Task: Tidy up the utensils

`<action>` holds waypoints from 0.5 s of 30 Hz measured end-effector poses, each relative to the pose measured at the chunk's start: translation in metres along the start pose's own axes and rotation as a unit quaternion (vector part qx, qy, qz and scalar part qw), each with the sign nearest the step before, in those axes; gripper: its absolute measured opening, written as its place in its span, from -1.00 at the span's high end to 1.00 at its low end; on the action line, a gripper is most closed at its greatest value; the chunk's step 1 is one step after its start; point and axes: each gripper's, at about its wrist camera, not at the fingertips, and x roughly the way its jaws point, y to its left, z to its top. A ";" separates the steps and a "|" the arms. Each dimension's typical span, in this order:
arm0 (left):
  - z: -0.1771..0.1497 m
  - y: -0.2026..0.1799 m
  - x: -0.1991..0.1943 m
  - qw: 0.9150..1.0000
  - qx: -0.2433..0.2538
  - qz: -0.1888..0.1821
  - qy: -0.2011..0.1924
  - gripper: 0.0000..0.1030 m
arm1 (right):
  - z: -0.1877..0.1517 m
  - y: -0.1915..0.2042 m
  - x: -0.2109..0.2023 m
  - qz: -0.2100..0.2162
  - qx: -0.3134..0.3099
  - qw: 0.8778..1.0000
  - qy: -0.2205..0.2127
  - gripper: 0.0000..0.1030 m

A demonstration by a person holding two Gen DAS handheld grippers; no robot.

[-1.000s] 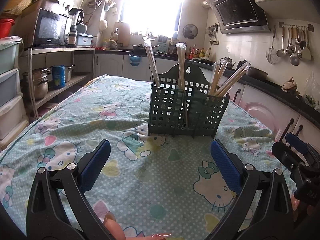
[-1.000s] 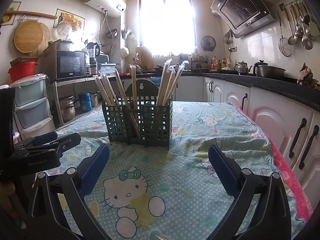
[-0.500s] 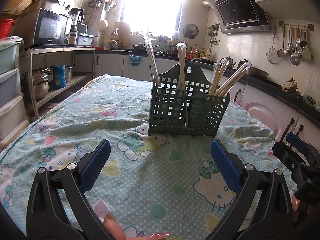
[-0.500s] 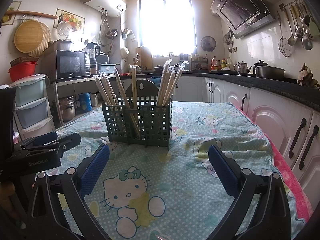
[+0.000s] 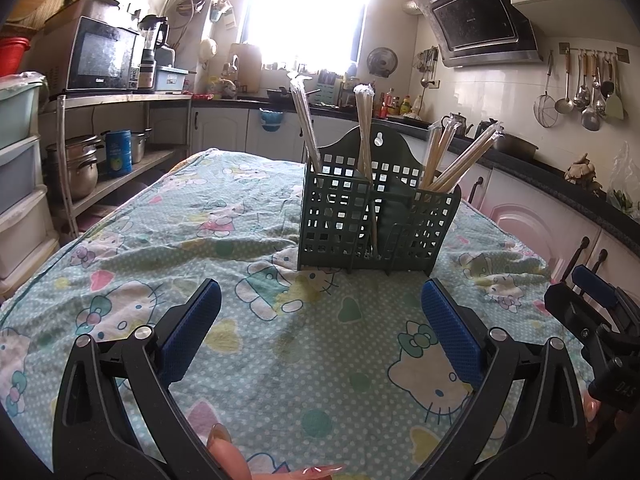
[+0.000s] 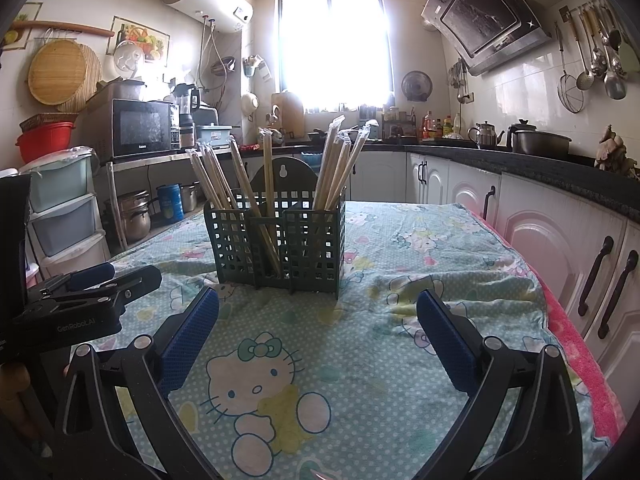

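A dark green utensil caddy (image 5: 376,216) stands upright near the middle of the counter (image 5: 132,264), which is draped in a cartoon-cat cloth (image 6: 404,248). Bare cloth lies open on every side of it, and the right edge drops off beside white cabinet doors (image 6: 560,248). Wrapped chopsticks (image 6: 338,162) stand on end in its compartments, long axes near vertical, tips fanning outward. The left hand-held gripper (image 5: 320,328) hovers short of the caddy, fingers (image 5: 192,332) wide apart and holding nothing. The right hand-held gripper (image 6: 318,332) does likewise, jaws spread and empty.
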 end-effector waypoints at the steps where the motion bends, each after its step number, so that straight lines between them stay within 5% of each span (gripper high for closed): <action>1: 0.000 0.000 0.000 1.000 0.000 0.000 0.000 -0.78 | 0.000 0.000 0.000 -0.001 0.000 1.000 0.000 -0.88; 15: -0.002 -0.004 0.003 1.000 0.006 0.017 0.011 -0.78 | -0.002 -0.001 0.002 -0.001 -0.002 1.000 0.002 -0.88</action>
